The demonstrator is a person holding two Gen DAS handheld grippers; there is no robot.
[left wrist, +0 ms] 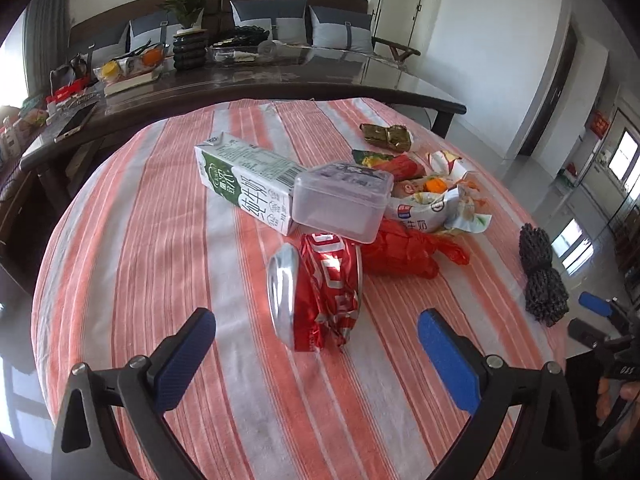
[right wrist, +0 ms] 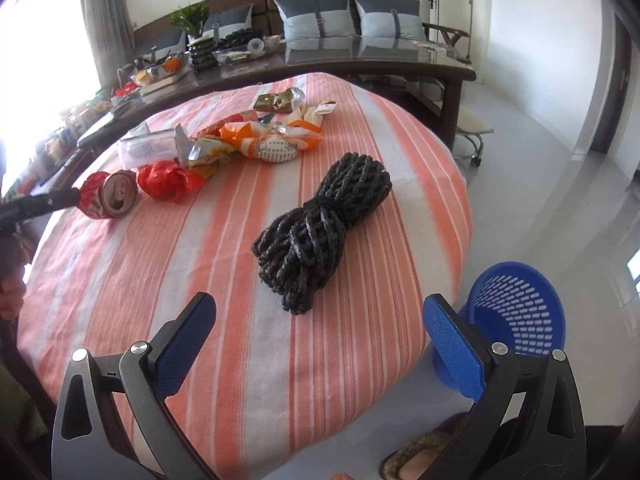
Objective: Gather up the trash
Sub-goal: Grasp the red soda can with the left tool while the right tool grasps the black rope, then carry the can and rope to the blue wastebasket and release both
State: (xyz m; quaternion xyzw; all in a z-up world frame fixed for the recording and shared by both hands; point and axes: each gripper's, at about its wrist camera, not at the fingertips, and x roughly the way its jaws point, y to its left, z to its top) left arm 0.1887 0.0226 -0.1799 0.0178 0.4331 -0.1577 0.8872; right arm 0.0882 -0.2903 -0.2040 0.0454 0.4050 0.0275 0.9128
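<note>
A crushed red can (left wrist: pixel 316 296) lies on the striped tablecloth (left wrist: pixel 160 240), just ahead of my open left gripper (left wrist: pixel 316 356). Behind the can are a green-and-white milk carton (left wrist: pixel 244 184), a clear plastic box (left wrist: pixel 340 202), a crumpled red bag (left wrist: pixel 404 254) and several snack wrappers (left wrist: pixel 436 204). In the right wrist view my right gripper (right wrist: pixel 320 340) stands open just short of a black rope bundle (right wrist: pixel 324 224). The can (right wrist: pixel 110 196), red bag (right wrist: pixel 168 180) and wrappers (right wrist: pixel 256 140) lie further left. A blue mesh basket (right wrist: pixel 516 312) stands on the floor beside the table's right edge.
A dark glass-topped table (left wrist: pixel 280 80) with a plant, fruit and clutter runs behind the clothed table, a sofa with cushions (right wrist: pixel 320 16) beyond it. The rope bundle (left wrist: pixel 542 276) lies near the table's right edge. A slippered foot (right wrist: pixel 424 456) shows on the floor below.
</note>
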